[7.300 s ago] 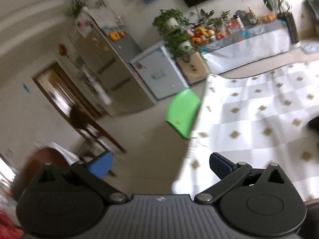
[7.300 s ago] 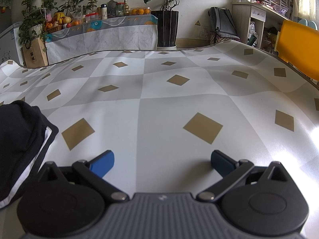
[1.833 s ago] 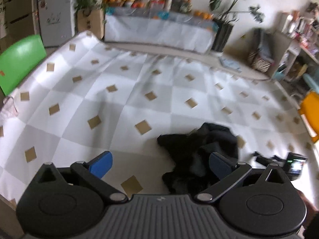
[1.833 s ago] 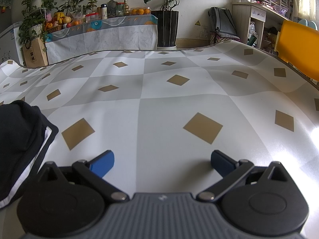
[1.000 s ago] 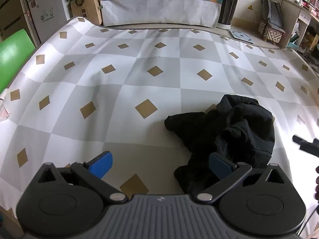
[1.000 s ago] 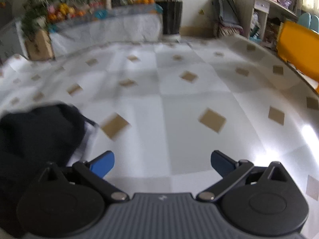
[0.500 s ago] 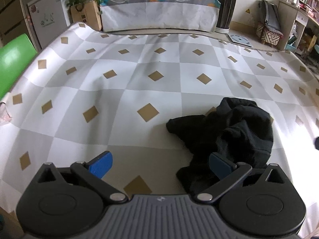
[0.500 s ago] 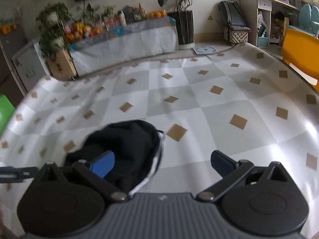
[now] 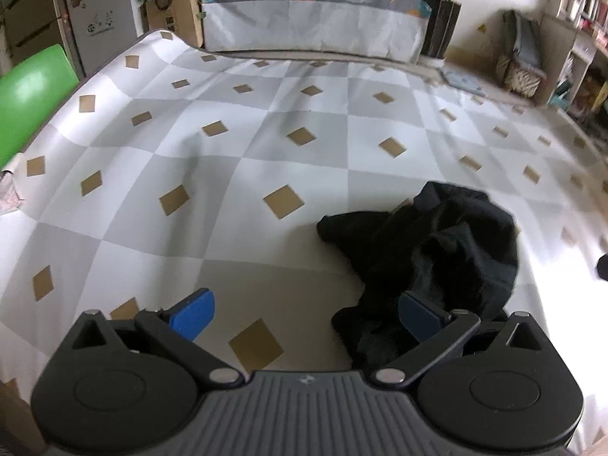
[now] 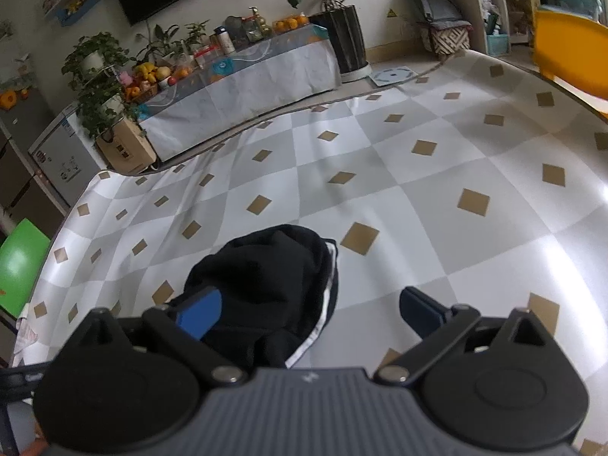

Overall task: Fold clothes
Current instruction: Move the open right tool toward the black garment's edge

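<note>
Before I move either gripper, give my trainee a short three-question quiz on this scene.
1. True or false: the black garment lies neatly folded on the checked tablecloth.
2. Which is shut on cloth? A) left gripper B) right gripper C) neither
3. Fill in: at the table's left edge stands a ____ chair.

Key:
1. False; it is a crumpled heap.
2. C; both sets of jaws are wide open.
3. green

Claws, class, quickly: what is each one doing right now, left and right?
Left claw: open, holding nothing, beside the black garment.
Right claw: open, holding nothing, above the garment.
</note>
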The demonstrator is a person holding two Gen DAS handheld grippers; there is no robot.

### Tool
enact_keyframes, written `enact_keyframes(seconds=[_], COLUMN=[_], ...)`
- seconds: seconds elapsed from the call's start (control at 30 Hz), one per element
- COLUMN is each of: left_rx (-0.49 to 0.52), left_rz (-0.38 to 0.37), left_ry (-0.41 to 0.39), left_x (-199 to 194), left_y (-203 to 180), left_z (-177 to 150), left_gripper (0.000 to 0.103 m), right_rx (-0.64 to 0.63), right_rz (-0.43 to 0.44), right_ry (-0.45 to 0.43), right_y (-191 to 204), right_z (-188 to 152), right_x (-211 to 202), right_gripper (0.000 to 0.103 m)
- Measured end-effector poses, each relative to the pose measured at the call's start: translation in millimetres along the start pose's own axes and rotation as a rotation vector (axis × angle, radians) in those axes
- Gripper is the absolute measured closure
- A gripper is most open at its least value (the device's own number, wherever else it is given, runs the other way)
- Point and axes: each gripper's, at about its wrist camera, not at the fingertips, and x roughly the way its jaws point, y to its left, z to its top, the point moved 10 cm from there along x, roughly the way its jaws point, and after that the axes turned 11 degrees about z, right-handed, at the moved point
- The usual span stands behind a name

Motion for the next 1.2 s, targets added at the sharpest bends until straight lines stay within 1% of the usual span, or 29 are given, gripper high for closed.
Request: enact_keyframes(seconds=[0.07,0.13,0.23,0.33,0.43,0.6,0.7,0.87,0.97,1.07,1.2], left_rx=[0.004,-0.013,-0.038,-0.055,-0.065,-0.057,-0.058,-0.054,-0.063,-0.066,-0.029], left_rz=[0.013,0.021,0.002,0.008,0.006,0.034,0.030,0.035,0.028,0.032,0.091], left_ry=[0.019,0.045,0.066,0.087,0.078,0.077,0.077,0.067,0.066,0.049,0.027], left_x=[5.0,9.8,14.8,19.0,18.4,19.8,19.6,19.1,19.0,16.2,14.8], left_y=[-0.4,2.1,3.2,5.3,6.8,9.5,8.3,9.3,10.5,12.1,15.7], left_z=[-2.1,-3.6,-4.2,-6.0,-5.4,-6.6,-6.4,-4.8,-3.1,0.4,3.2], left_gripper=[0.000,0.000,0.000,0.000,0.000,0.000,0.000,0.000,0.000,0.000,0.000], right_rx=[-0.004,0.007,0.032,0.045,0.044,0.061,0.058,0.053,0.047,0.049,0.045], right_rz=[0.002,0.001,-0.001,-0.010,-0.028,-0.043,-0.046,-0.042,-0.045,-0.054,-0.066], right_ry=[-0.006,-0.009,-0.012,-0.001,0.002,0.006,0.004,0.025,0.020,0.016,0.015], right_y=[2.3,1.8,-0.2,-2.6,-4.7,-10.9,-11.6,-10.9,-10.6,-11.6,-11.3], right_z=[-0.1,0.0,-1.2,-3.5,-4.8,-6.2,-6.0,-7.3,-6.3,-5.2,-4.0], right_x=[2.6,5.3,9.1,12.5,14.5,15.1,15.2,17.9,18.3,18.4,19.3], right_gripper=[0.002,0.002,0.001,0.001,0.001,0.001,0.000,0.001,0.000,0.000,0.000])
